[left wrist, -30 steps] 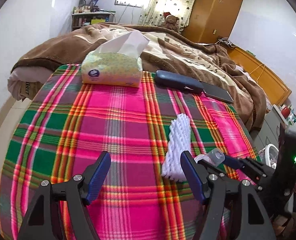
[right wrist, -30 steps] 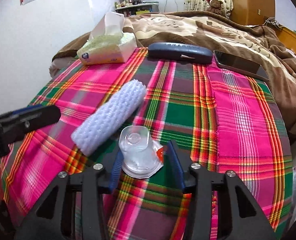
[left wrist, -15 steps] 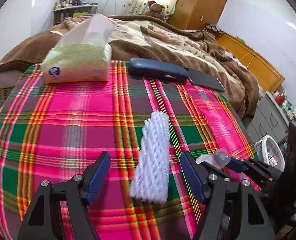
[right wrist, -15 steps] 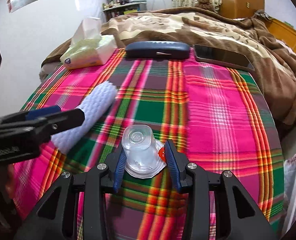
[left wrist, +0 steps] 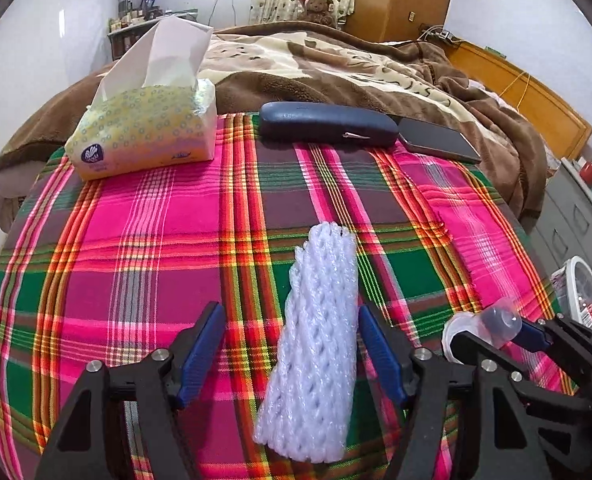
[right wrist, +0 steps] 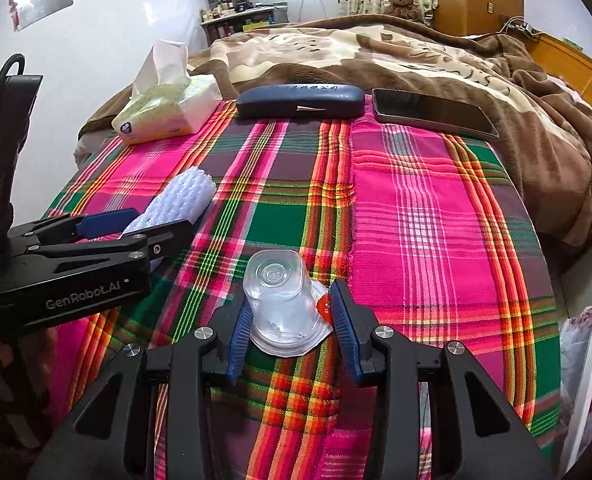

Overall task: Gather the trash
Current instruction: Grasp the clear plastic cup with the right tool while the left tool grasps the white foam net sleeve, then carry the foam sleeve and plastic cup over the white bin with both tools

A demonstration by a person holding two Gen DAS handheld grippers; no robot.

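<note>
A: Where does the left gripper [left wrist: 292, 344] stand?

B: Low over the plaid cloth [left wrist: 144, 216], jaws spread wide, one blue pad on each side of the white foam fruit net [left wrist: 315, 344]. The net lies lengthwise between them, closer to the right pad, and neither pad appears to touch it.

A: And the right gripper [right wrist: 290, 326]?

B: Its pads sit against the two sides of a clear plastic cup [right wrist: 282, 300], closed partway around it. The cup lies tipped with its base pointing away from the camera and its peeled foil lid [right wrist: 323, 308] showing at the right pad. I cannot tell whether the cup is lifted off the cloth or resting on it.

A: What sits at the far edge of the cloth?

B: A soft pack of tissues [left wrist: 148, 136] on the left, a dark blue glasses case [left wrist: 327, 124] in the middle, and a black phone [left wrist: 435, 140] just beside the case. Behind them is a brown blanket [left wrist: 335, 68] on the bed.

A: Anything off to the right?

B: A white-rimmed bin [left wrist: 583, 296] beyond the cloth's right edge, down on the floor side.
</note>
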